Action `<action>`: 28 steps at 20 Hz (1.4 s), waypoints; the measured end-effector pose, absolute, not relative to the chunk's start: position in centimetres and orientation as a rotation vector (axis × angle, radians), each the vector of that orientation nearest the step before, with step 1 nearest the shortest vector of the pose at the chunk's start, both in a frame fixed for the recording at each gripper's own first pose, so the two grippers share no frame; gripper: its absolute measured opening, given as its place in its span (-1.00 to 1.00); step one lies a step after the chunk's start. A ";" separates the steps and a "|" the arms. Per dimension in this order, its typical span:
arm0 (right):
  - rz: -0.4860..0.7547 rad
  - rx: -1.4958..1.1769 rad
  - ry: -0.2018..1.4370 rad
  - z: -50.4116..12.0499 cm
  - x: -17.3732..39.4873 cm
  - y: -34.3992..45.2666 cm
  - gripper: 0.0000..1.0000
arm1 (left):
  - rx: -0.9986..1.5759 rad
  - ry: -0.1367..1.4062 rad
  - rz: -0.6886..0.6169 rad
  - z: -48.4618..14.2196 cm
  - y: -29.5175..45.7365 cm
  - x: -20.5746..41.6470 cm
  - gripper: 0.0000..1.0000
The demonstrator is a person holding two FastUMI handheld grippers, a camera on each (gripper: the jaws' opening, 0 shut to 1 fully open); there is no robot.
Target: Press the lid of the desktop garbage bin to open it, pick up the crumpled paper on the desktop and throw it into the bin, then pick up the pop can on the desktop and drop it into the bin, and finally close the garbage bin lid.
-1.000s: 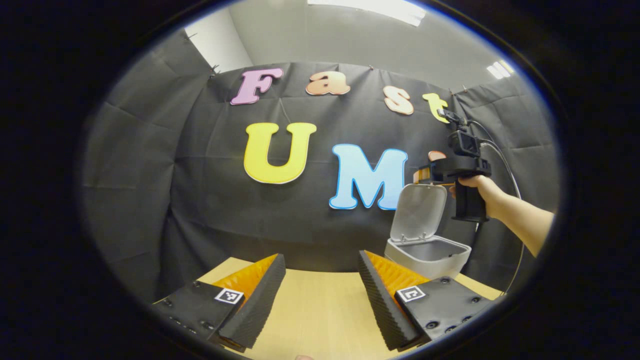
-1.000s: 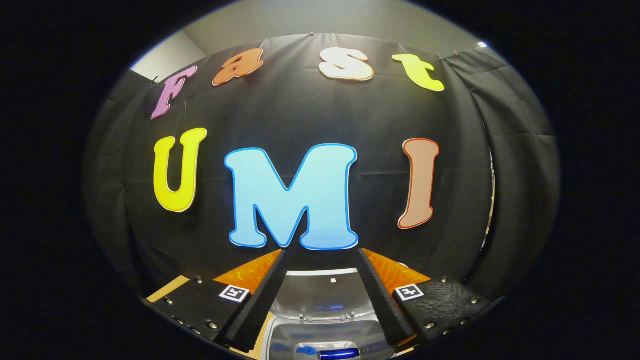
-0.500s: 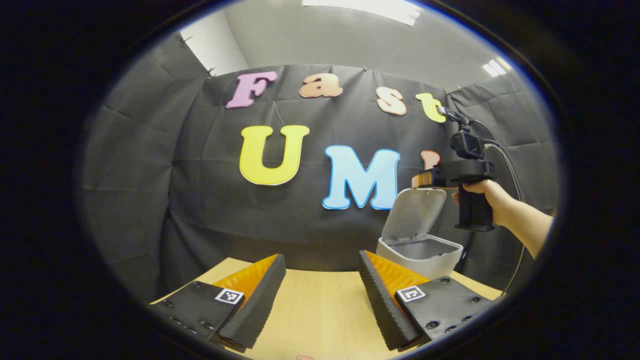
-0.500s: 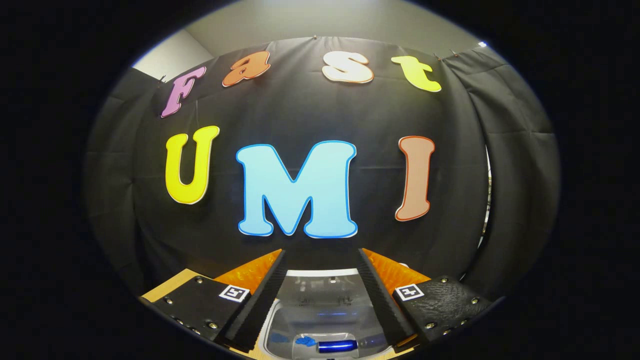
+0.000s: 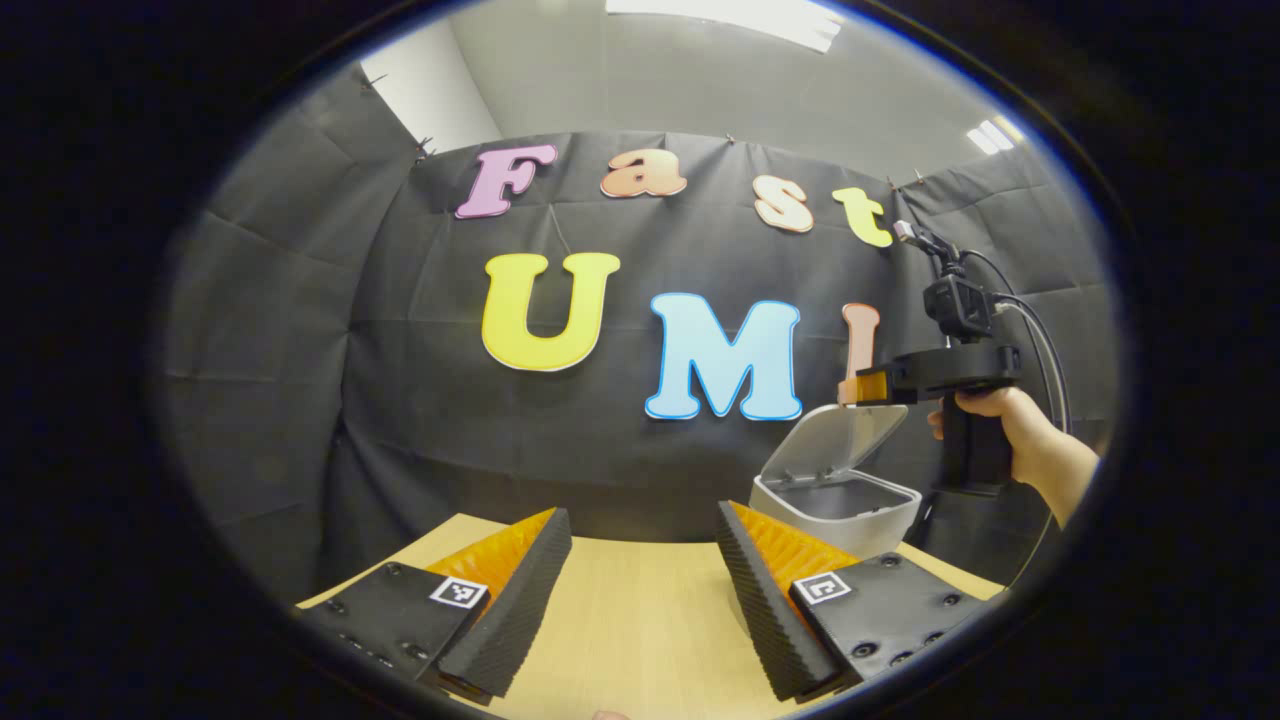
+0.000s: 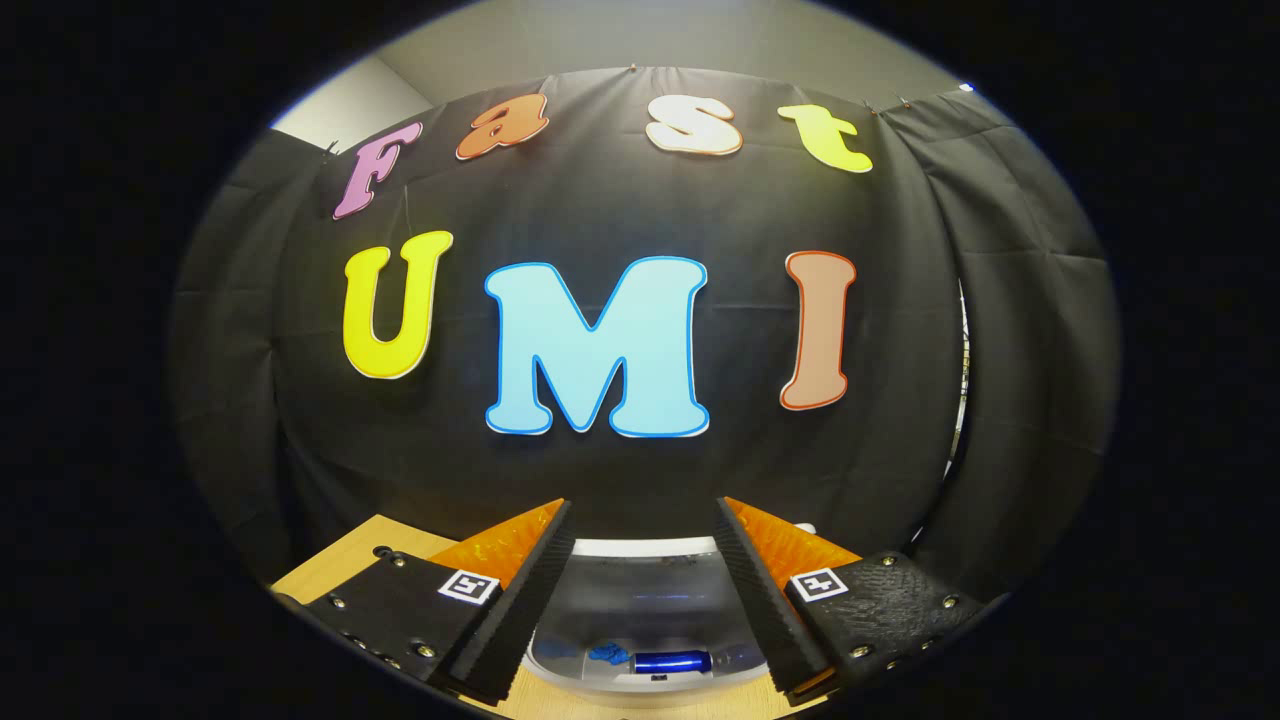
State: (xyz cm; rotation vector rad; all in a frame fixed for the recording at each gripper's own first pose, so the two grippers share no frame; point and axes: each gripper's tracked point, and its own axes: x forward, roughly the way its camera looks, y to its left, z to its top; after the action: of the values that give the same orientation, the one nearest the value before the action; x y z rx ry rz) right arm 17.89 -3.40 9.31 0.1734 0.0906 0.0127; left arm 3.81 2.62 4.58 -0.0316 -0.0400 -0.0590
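The lid (image 5: 838,437) of the bin (image 5: 835,510) had tipped lower than a moment before and now stood half shut. The right gripper (image 5: 868,386), fingers apart and holding nothing, pressed on its top edge. The can (image 6: 672,661) lay inside the bin. The left gripper (image 5: 640,590) hung open and empty over the table (image 5: 640,630). Only shutting the lid seemed left.

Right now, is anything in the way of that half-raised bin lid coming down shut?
Nothing visible blocks it. The grey plastic lid tilts partway over the white desktop bin; the right gripper sits at its raised edge. The blue pop can lies low inside.
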 end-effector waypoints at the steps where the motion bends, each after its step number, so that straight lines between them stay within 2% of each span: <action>1: 0.014 0.177 0.109 8.8 17.5 -3.3 0.81 | -0.028 -0.043 -0.058 4.4 2.6 3.4 0.90; 13: 0.022 0.204 0.236 1.9 16.4 -2.6 0.81 | -0.022 -0.039 -0.041 4.0 3.3 2.8 0.92; 28: 0.017 0.178 0.190 -1.6 18.6 -2.1 0.81 | -0.028 -0.023 -0.034 3.3 3.4 4.2 0.90</action>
State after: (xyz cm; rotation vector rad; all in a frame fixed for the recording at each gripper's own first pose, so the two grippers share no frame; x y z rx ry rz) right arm 18.61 -2.09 -1.57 0.1779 0.1899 0.0174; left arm 4.19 3.39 3.30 -0.0277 -0.0234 -0.0335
